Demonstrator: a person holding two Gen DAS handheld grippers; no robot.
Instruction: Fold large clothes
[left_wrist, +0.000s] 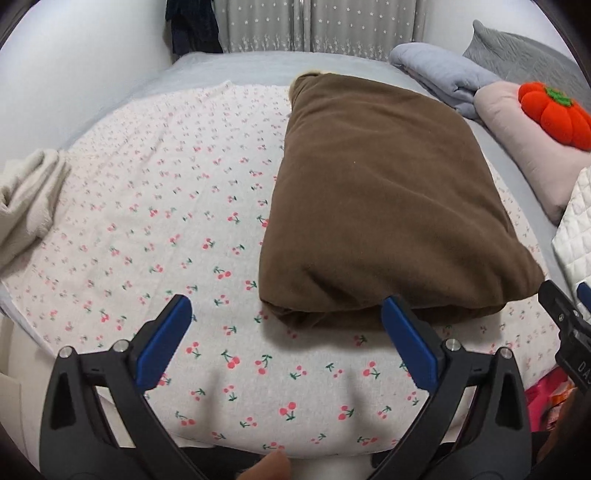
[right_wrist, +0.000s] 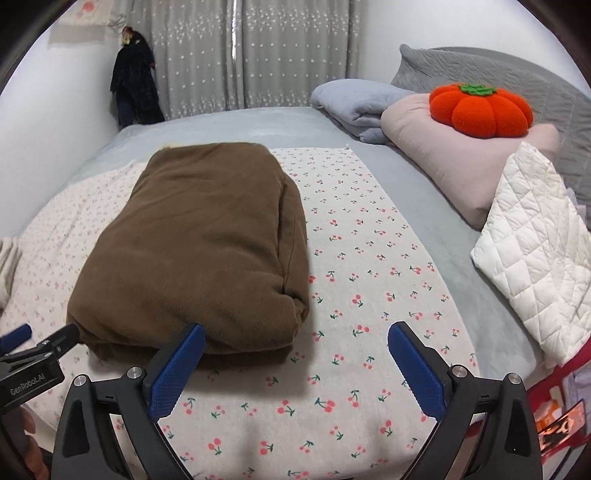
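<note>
A brown garment lies folded into a thick rectangle on a cherry-print sheet; it also shows in the right wrist view. My left gripper is open and empty, just in front of the bundle's near edge, its right finger close to that edge. My right gripper is open and empty, near the bundle's near right corner, its left finger beside the fold. Each gripper shows at the edge of the other's view.
A cream cloth lies bunched at the sheet's left edge. At the right are a white quilted item, a pink pillow with an orange pumpkin cushion, and a grey-blue blanket. Curtains hang behind the bed.
</note>
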